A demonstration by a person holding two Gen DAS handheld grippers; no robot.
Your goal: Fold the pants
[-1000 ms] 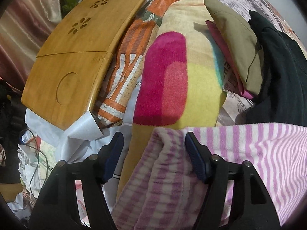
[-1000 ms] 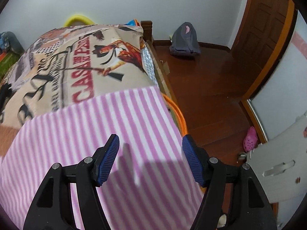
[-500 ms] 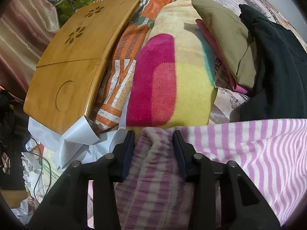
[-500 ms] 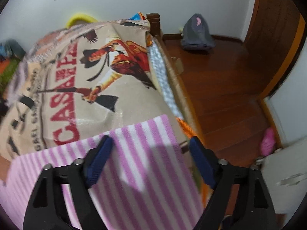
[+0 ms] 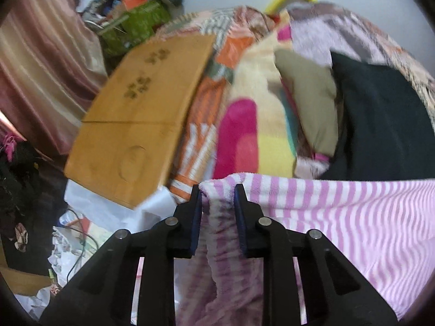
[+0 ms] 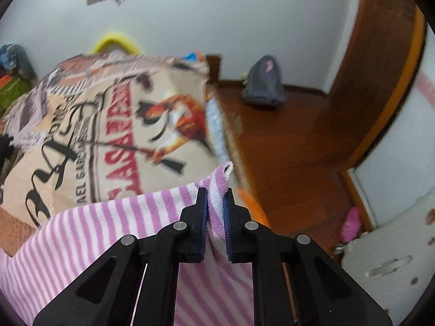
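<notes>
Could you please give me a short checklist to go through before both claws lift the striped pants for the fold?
1. Left claw shut on the striped pants: ok.
2. Right claw shut on the pants' other corner: ok.
3. Top edge between the two claws taut and level: ok.
4. Lower half of the pants hanging free: cannot tell, out of view.
5. Landing spot on the bedspread bare: ok near the right claw; black garment lies near the left.

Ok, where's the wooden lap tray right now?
Left wrist view, left of centre: the wooden tray lies tilted on the bed, beside the orange patterned blanket.
</notes>
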